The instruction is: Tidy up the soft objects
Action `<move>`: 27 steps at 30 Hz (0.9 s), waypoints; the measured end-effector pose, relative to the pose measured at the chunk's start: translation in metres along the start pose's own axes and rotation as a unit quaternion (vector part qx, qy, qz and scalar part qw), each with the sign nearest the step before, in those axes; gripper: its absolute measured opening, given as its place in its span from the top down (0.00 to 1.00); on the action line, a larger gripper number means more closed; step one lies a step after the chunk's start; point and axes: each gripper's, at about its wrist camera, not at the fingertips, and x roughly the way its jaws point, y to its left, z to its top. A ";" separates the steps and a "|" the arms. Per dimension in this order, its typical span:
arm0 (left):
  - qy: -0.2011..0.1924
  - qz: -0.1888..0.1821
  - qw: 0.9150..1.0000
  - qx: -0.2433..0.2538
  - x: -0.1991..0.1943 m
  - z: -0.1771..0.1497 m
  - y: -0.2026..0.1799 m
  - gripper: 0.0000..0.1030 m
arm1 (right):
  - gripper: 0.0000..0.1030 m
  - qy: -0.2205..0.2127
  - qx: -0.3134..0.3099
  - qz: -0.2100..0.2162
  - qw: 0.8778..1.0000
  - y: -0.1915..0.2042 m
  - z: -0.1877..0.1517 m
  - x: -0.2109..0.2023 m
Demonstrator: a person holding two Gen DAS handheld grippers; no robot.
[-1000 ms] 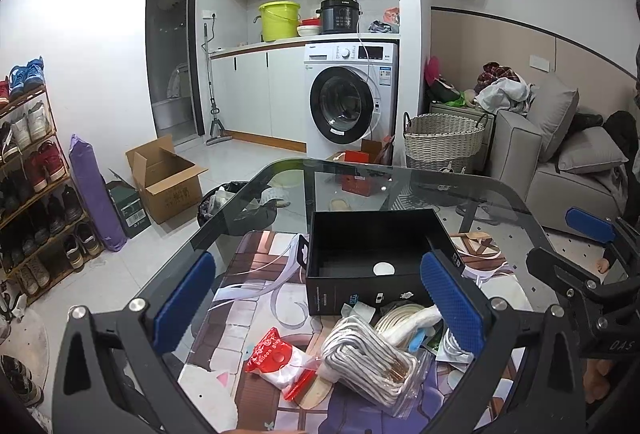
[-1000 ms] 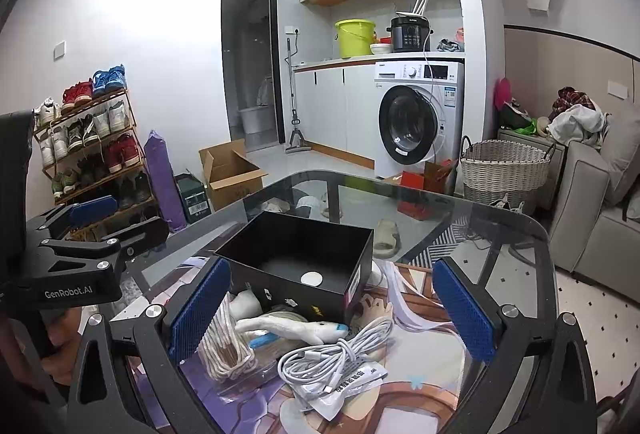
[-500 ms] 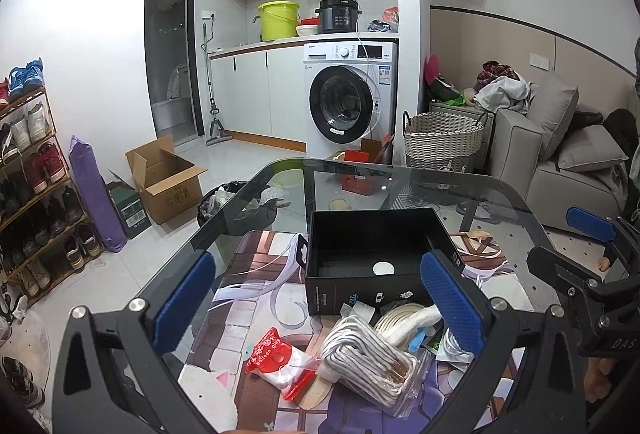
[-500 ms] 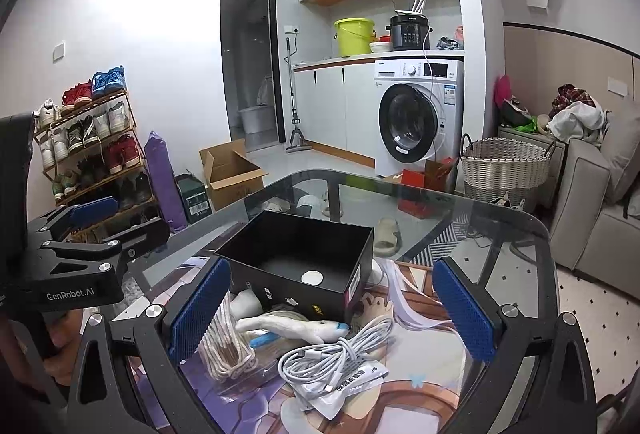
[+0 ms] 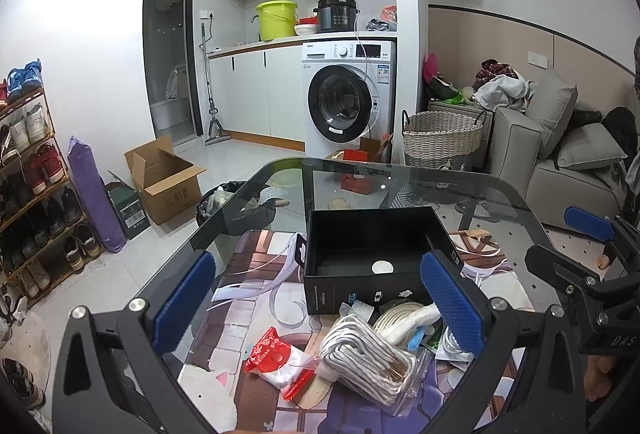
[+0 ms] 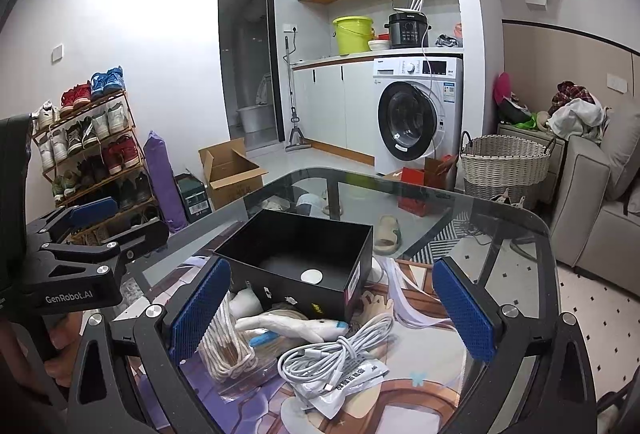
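Observation:
An open black box (image 5: 372, 258) (image 6: 296, 262) stands on the glass table, holding only a white disc (image 5: 383, 267). In front of it lie a bagged bundle of whitish cord (image 5: 360, 362) (image 6: 224, 346), a white plush fish with blue tail (image 6: 288, 326), a coiled white USB cable (image 6: 332, 350) on a white packet (image 6: 344, 386), and a red-and-white balloon packet (image 5: 276, 354). My left gripper (image 5: 320, 302) is open above the pile. My right gripper (image 6: 332, 310) is open above the cable and plush, and empty.
The table has a printed mat (image 5: 256, 298) and a rounded glass edge (image 6: 536, 218). Beyond it are a washing machine (image 5: 344, 101), a wicker basket (image 5: 440, 137), a cardboard box (image 5: 164, 177), a shoe rack (image 6: 88, 149) and a grey sofa (image 5: 560, 161).

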 end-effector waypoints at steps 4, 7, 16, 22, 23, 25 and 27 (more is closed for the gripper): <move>0.005 -0.010 1.000 -0.010 0.000 0.002 0.002 0.00 | 0.00 -0.002 0.001 0.003 1.000 0.001 -0.001 -0.002; -0.005 -0.019 0.999 -0.026 -0.003 0.009 0.013 0.00 | 0.00 -0.004 0.002 0.005 1.000 0.000 -0.006 0.007; 0.040 0.005 0.998 -0.040 0.015 0.028 0.048 0.00 | 0.00 0.025 0.031 -0.018 0.999 -0.014 0.021 0.013; 0.175 0.020 0.984 0.011 0.070 0.010 0.051 0.00 | 0.00 0.135 0.037 -0.013 0.990 -0.021 0.023 0.048; 0.206 0.017 0.978 0.018 0.079 0.004 0.051 0.00 | 0.02 0.156 0.041 -0.008 0.987 -0.023 0.019 0.055; 0.254 0.012 0.967 0.028 0.093 -0.012 0.050 0.01 | 0.12 0.212 0.063 0.007 0.975 -0.030 0.007 0.074; 0.278 -0.001 0.960 0.039 0.098 -0.023 0.048 0.01 | 0.26 0.251 0.075 0.014 0.965 -0.034 -0.007 0.088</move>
